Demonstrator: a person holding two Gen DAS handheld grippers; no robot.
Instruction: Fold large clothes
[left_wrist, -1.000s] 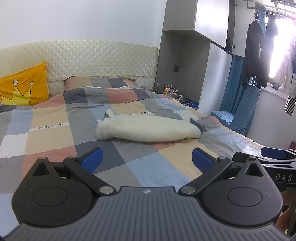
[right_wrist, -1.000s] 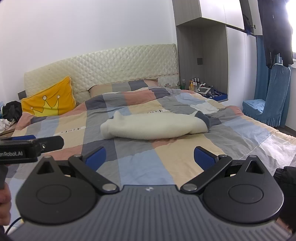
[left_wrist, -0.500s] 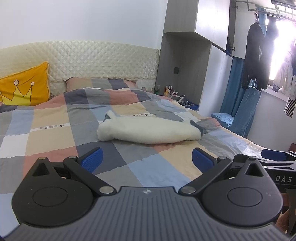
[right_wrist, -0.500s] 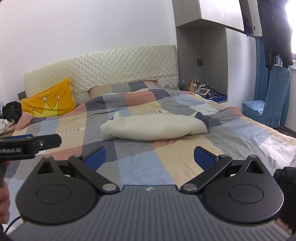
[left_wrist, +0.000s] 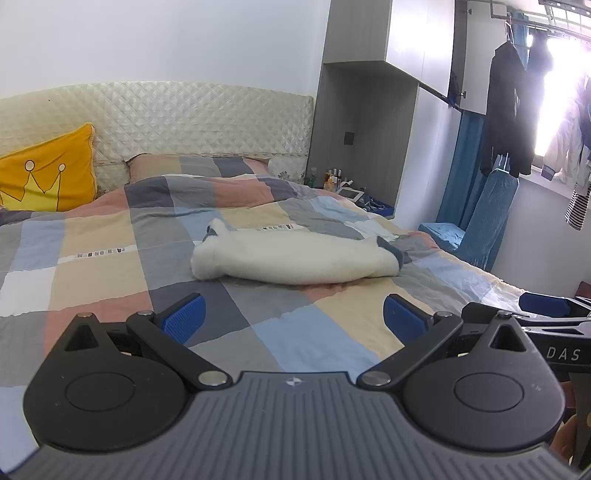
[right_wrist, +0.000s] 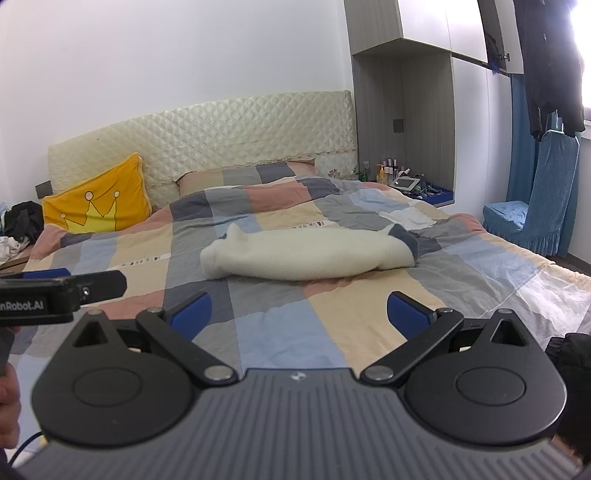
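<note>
Left wrist view showed the left gripper (left_wrist: 293, 319) with its two ribbed blue pads (left_wrist: 184, 322) spread wide and nothing between them, the black linkage arms angled outward over a grooved grey housing. Ahead of it, beyond the open fingers and apart from them, lay the cream garment (left_wrist: 295, 260): a soft, fleecy bundle folded into a long, rounded loaf shape, with a dark grey cuff or collar edge showing at its right end and a small peak of fabric at its left. It rested on the patchwork duvet (left_wrist: 306, 332), a lightly wrinkled cotton cover of grey, peach, tan, blue and white squares. Off to the right of this gripper, the other tool's blue-tipped finger and black body lettered "DAS" entered the view. From the right wrist view, the right gripper (right_wrist: 299, 314) was likewise opened wide and empty, held over the duvet (right_wrist: 288, 332) short of the garment (right_wrist: 306, 256), which sat straight ahead of it. Farther ahead stood a quilted, diamond-stitched cream headboard (right_wrist: 221, 136), with a yellow cushion (right_wrist: 98, 203) bearing a crown outline leaning at the far left. To the right were a blue fabric-covered chair (right_wrist: 535, 210) with a ruffled skirt and dark clothing (right_wrist: 546, 62) hanging near the bright window.
</note>
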